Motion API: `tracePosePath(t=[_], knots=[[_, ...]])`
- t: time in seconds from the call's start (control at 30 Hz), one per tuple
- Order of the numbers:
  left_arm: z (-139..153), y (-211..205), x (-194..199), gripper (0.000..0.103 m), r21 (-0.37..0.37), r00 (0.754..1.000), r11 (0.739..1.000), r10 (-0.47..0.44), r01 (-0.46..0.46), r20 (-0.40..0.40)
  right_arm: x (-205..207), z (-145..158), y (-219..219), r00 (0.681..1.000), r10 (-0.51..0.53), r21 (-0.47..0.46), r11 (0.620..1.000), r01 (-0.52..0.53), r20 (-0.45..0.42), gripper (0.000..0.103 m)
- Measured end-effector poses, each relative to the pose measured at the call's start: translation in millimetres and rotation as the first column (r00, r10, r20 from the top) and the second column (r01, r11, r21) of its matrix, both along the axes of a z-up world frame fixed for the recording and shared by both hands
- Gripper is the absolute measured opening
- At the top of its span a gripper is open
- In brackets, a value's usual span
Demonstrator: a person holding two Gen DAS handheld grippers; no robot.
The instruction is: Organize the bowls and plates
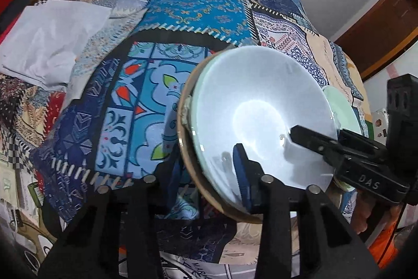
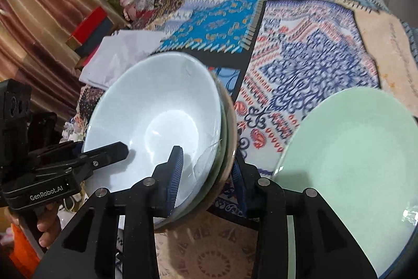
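Pale-blue bowl (image 1: pixel 261 106), nested atop stacked bowls (image 2: pixel 226 148), grasped by both grippers' jaws.

The white bowl (image 1: pixel 261 117) is glossy and smooth, like glazed ceramic, with a bright sheen in its well. Under it sits a stack: a pale green rim, then a tan, matt outer edge that looks like wood or bamboo. The green plate (image 2: pixel 350 174) at 3 o'clock of it is smooth, with a softer shine. Each hand-held gripper (image 2: pixel 206 169) is matt black plastic with ribbed blue pads (image 2: pixel 175 174) and small metal pins. The quilt (image 1: pixel 125 101) is printed cloth; the white sheet (image 1: pixel 49 43) looks like creased paper or cloth.
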State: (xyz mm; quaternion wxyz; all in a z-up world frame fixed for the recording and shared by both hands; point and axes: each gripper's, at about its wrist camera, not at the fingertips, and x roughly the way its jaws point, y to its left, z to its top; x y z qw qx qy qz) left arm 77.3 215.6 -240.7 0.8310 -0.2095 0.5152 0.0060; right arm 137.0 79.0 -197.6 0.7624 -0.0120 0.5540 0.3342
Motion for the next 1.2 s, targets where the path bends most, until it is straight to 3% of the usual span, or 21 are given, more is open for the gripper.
tracePosePath(t=[0.43,0.7,1.2], knots=[[-1.5,-12.5,4.3,0.035,0.086,1.0,0.996,0.011,-0.011,0.003,-3.1,3.8,0.8,0.999,-0.029,-0.018,0.999,0.03,0.031,0.03],[3.1,-16.4,3.7,0.035,0.096,1.0,0.995,0.019,-0.02,0.014,-3.9,13.2,-3.8,0.997,-0.052,-0.008,0.999,0.053,0.058,0.029],[48.5,-40.1,13.0,0.035,0.141,0.995,0.99,-0.014,0.001,0.095,1.9,53.6,-33.4,0.986,-0.111,0.032,0.994,0.108,0.127,0.028]])
